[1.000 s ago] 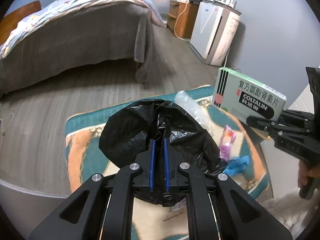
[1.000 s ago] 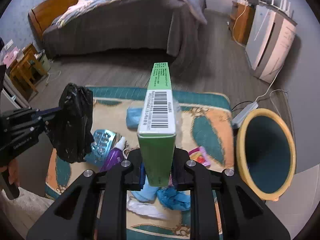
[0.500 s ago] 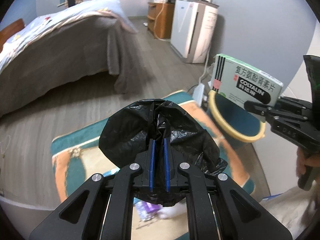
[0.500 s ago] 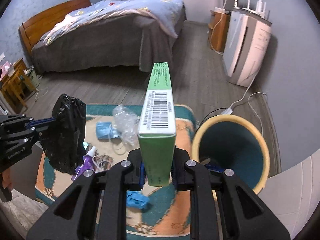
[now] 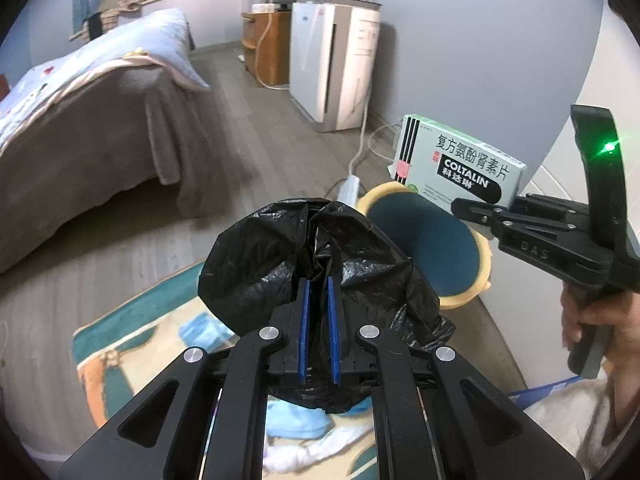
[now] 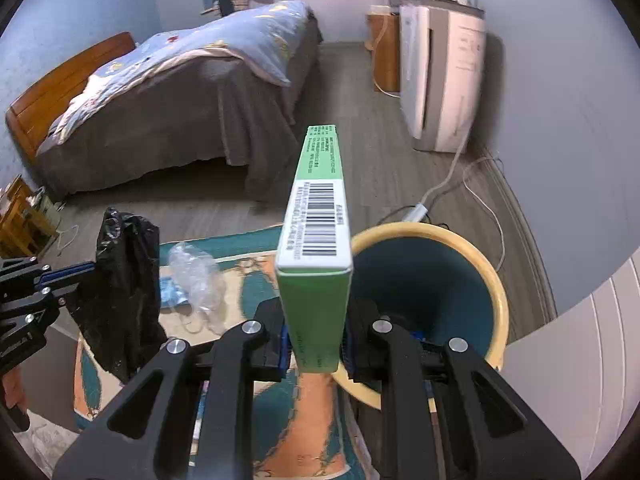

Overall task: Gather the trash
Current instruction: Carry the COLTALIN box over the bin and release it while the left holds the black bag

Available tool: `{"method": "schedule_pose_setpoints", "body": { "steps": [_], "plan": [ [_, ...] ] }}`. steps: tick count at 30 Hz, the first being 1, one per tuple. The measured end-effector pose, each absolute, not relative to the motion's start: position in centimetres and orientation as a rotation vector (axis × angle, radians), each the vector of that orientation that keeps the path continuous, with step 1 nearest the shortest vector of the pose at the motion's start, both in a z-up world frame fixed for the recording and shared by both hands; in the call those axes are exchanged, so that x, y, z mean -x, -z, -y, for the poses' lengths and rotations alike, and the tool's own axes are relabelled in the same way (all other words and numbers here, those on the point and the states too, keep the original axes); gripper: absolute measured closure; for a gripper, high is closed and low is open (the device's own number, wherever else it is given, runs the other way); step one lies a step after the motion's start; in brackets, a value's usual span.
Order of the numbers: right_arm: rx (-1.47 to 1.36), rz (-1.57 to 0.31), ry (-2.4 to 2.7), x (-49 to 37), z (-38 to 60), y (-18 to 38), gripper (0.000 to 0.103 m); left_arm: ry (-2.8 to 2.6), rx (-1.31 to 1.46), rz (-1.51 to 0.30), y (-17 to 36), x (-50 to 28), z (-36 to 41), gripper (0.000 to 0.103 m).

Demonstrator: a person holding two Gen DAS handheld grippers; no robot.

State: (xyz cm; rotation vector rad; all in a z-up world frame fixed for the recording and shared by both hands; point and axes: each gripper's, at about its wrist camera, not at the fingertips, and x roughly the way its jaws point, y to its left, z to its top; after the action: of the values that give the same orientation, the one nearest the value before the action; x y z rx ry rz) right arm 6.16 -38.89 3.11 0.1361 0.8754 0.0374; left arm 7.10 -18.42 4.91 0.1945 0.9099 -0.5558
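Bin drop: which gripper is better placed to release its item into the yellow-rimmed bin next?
Right. The right gripper holds the green medicine box beside the bin mouth; the left gripper, clamping the black plastic bag, sits further back over the rug.

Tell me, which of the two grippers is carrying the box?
The right gripper: it clamps the green medicine box by the bin. The left gripper holds a black bag.

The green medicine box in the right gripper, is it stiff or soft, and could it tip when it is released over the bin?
The green medicine box likely is stiff: its edges stay straight between the right gripper fingers. It probably is light thin carton. Held by one end only, it may tumble when dropped toward the yellow-rimmed bin.
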Motion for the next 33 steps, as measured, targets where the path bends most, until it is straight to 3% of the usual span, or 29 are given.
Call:
{"method": "schedule_pose_setpoints", "body": {
  "steps": [24, 33],
  "plan": [
    [-0.329, -1.082, 0.203, -7.8, 47.9, 4.6, 0.084, 0.704, -0.352, -0.963, -0.6, -10.6, 30.8, 0.093],
    [-0.358, -1.077, 0.242, -7.6, 49.1, 4.9, 0.084, 0.736, -0.382, -0.973, 1.5, -11.7, 34.4, 0.093]
  ]
}}
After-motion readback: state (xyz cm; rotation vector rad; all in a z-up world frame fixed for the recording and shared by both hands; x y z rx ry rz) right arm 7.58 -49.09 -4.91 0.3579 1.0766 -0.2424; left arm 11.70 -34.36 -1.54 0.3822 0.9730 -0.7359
